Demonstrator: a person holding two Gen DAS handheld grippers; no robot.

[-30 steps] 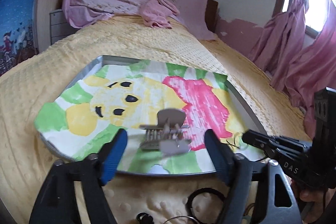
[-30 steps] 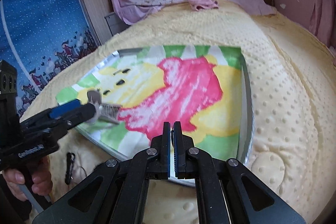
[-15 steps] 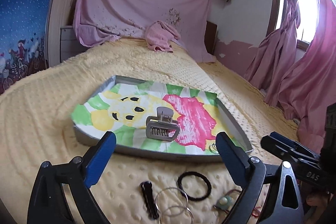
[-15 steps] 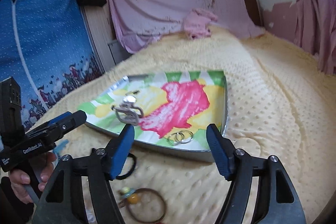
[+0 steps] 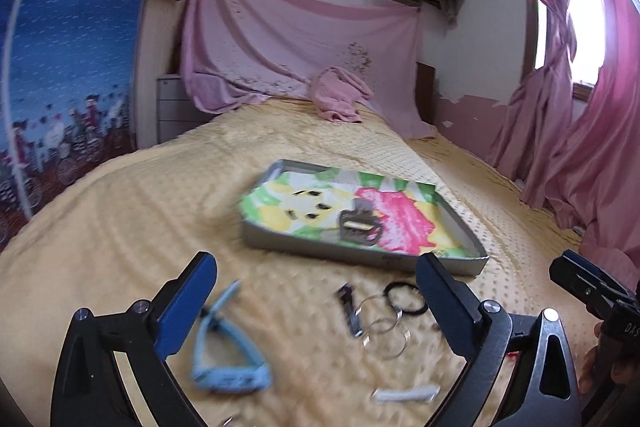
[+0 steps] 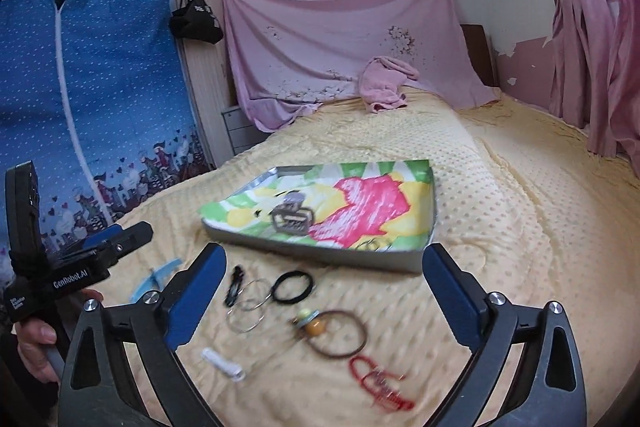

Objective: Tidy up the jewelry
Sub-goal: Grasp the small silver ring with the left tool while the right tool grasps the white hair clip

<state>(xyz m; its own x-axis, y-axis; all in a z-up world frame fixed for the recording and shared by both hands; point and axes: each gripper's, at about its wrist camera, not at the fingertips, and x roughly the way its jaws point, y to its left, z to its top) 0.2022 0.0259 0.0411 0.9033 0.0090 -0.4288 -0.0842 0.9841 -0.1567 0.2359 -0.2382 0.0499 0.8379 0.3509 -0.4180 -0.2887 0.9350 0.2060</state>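
Note:
A grey hair claw clip (image 5: 359, 225) (image 6: 292, 217) lies in the picture-lined metal tray (image 5: 360, 255) (image 6: 320, 253), with thin rings (image 6: 374, 245) near its front wall. My left gripper (image 5: 316, 275) and right gripper (image 6: 324, 259) hover in front of the tray, jaws opening, nothing between them. On the blanket below lie a blue watch (image 5: 224, 359), a black clip (image 6: 234, 285), silver hoops (image 6: 248, 307), a black hair tie (image 6: 292, 287), a brown beaded bracelet (image 6: 336, 337), a red bead string (image 6: 380, 379) and a white clip (image 6: 222, 363).
The yellow dotted blanket (image 6: 500, 227) covers the whole bed. A pink towel (image 6: 384, 83) lies at the headboard end. A blue fabric wardrobe (image 6: 100, 87) and grey drawers (image 5: 176, 107) stand on the left, pink curtains (image 5: 580, 127) on the right.
Both grippers drew back and up from the tray. The left one let go of the claw clip, which now lies in the tray. The right jaws went from shut to wide apart.

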